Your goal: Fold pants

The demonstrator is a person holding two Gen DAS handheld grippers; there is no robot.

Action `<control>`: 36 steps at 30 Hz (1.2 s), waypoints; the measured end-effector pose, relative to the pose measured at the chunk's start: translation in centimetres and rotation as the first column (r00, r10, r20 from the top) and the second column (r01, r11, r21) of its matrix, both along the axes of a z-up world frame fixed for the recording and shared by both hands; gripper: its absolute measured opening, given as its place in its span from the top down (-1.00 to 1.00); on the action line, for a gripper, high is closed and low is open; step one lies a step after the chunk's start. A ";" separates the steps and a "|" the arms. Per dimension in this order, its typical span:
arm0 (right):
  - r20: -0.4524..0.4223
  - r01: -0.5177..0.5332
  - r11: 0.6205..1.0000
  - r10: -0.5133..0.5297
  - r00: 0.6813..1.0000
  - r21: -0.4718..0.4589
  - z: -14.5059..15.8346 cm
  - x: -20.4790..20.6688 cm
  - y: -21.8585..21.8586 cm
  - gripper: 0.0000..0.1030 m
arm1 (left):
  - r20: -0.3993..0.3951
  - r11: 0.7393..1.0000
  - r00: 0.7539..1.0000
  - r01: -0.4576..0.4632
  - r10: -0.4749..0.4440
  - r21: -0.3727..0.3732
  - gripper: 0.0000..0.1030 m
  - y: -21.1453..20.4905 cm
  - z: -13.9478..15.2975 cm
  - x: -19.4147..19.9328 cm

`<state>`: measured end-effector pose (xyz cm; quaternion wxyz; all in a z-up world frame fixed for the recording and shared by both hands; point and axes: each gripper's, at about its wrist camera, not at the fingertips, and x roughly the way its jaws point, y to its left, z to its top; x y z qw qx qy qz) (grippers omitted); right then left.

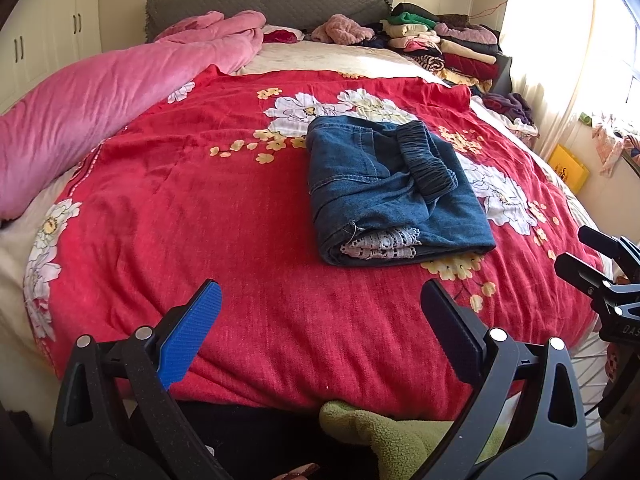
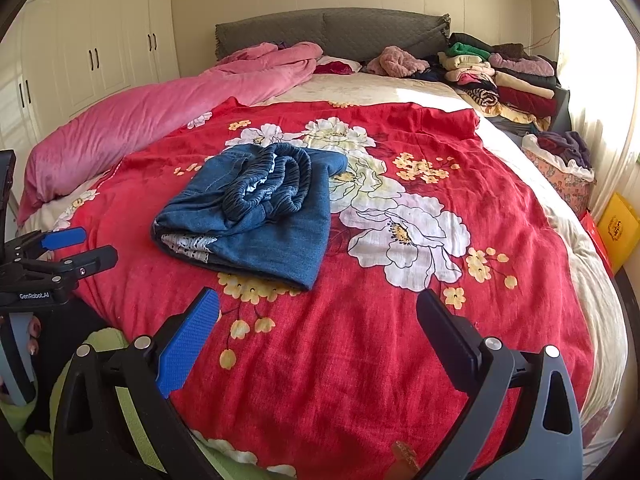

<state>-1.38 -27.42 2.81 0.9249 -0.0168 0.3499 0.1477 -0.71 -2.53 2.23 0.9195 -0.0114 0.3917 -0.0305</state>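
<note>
The blue denim pants (image 1: pixel 390 192) lie folded into a compact stack on the red floral bedspread (image 1: pixel 240 220), elastic waistband on top and white lace hem showing at the near edge. They also show in the right wrist view (image 2: pixel 256 216). My left gripper (image 1: pixel 320 300) is open and empty, held above the near edge of the bed, short of the pants. My right gripper (image 2: pixel 318 308) is open and empty, near and to the right of the pants. The right gripper also shows at the right edge of the left wrist view (image 1: pixel 588 256); the left gripper also shows at the left edge of the right wrist view (image 2: pixel 80 246).
A pink duvet (image 1: pixel 100 108) lies along the bed's left side. Stacks of folded clothes (image 1: pixel 448 44) sit at the far right by the grey headboard (image 1: pixel 272 0). A basket of clothes (image 2: pixel 560 164) and a yellow box (image 2: pixel 618 228) stand right of the bed. A green fleece (image 1: pixel 400 436) is at the near edge.
</note>
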 end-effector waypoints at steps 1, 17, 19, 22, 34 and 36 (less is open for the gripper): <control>0.001 -0.001 1.000 0.001 1.000 -0.001 0.0 0.0 0.0 -0.91 | 0.000 1.000 1.000 0.000 0.000 0.000 -0.81 0.0 0.0 0.0; 0.005 0.003 1.000 -0.003 1.000 -0.007 0.3 0.2 0.0 -0.91 | -0.009 1.000 1.000 -0.009 0.009 -0.009 -0.81 0.4 0.1 0.0; 0.006 0.006 1.000 -0.006 1.000 -0.008 0.4 0.2 0.0 -0.91 | -0.010 1.000 1.000 -0.007 0.006 -0.012 -0.81 0.4 0.1 0.0; 0.006 0.008 1.000 -0.008 1.000 -0.009 0.5 0.2 0.0 -0.91 | -0.010 1.000 1.000 -0.007 0.007 -0.010 -0.81 0.4 0.2 -0.1; 0.003 0.036 0.999 -0.036 0.999 -0.009 0.2 0.7 -1.0 -0.91 | -0.029 0.998 0.998 0.055 -0.056 -0.014 -0.81 0.2 -0.4 -0.1; -0.002 0.058 0.998 -0.058 0.998 -0.009 -0.2 1.2 -1.6 -0.91 | -0.034 0.999 0.999 0.036 -0.035 0.005 -0.81 0.5 -0.7 0.1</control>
